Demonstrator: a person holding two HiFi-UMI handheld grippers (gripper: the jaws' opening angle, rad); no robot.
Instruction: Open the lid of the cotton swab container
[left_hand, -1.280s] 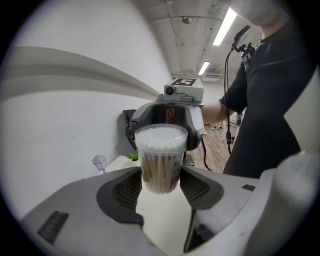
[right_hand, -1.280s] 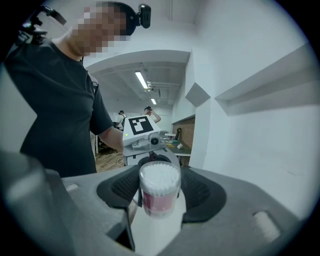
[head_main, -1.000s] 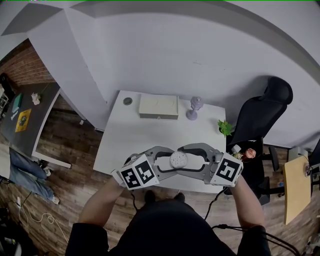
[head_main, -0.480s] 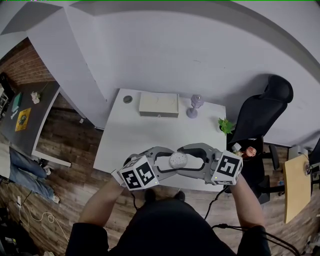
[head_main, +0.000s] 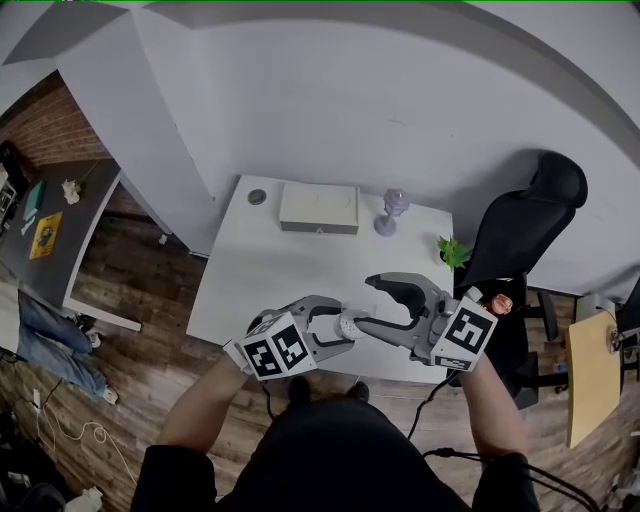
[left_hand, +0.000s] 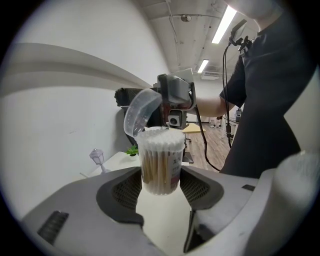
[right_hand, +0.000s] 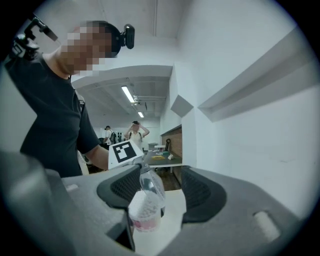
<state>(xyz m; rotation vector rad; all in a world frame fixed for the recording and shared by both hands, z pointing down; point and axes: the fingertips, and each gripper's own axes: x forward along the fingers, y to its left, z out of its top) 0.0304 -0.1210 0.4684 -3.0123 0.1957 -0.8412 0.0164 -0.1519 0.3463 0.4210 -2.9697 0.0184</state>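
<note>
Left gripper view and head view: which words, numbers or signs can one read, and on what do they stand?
Label on the container: "X", the rest too blurred to read.
Left cube and right cube: square markers only, no words.
Yellow sheet, far left: too small to read.

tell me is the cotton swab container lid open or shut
Open: the clear lid is tipped up off the cotton swab container, and the white swab tips show uncovered.
</note>
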